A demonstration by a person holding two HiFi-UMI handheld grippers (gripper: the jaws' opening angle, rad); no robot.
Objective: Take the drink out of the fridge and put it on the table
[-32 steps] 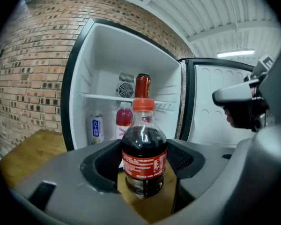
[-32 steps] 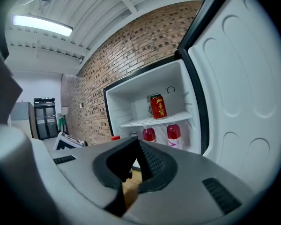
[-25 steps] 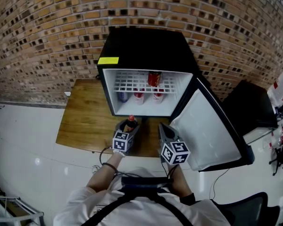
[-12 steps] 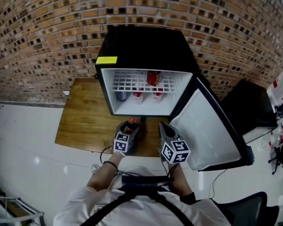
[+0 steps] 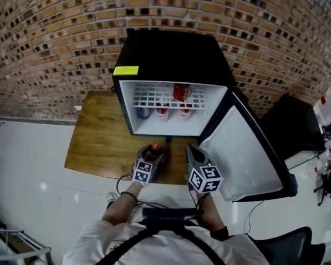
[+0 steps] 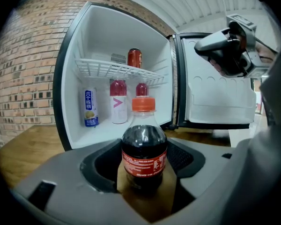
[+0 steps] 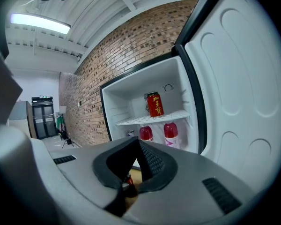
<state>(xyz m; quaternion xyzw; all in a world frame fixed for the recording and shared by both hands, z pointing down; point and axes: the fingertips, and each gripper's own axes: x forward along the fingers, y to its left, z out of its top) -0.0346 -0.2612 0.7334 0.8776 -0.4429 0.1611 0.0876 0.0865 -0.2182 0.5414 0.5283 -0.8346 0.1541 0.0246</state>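
Observation:
A cola bottle (image 5: pixel 154 148) with a red cap and red label stands upright between the jaws of my left gripper (image 5: pixel 151 154), in front of the open black fridge (image 5: pixel 171 54). In the left gripper view the pads sit against both sides of the bottle (image 6: pixel 144 154), with the wooden table (image 5: pixel 94 142) beneath it. I cannot tell whether its base touches the wood. My right gripper (image 5: pixel 191 150) hovers just right of the bottle, beside the fridge door (image 5: pixel 248 148). Its jaws are shut and empty (image 7: pixel 139 161).
Inside the fridge a red can (image 5: pixel 180 91) stands on the white wire shelf. Two pink bottles (image 6: pixel 118 102) and a blue-and-white can (image 6: pixel 90 108) stand on the floor below. The door swings out to the right. A black chair (image 5: pixel 292 126) stands right of it.
My left gripper has drawn the cola bottle slightly back from the fridge opening toward the table's front edge. The right gripper has stayed where it was.

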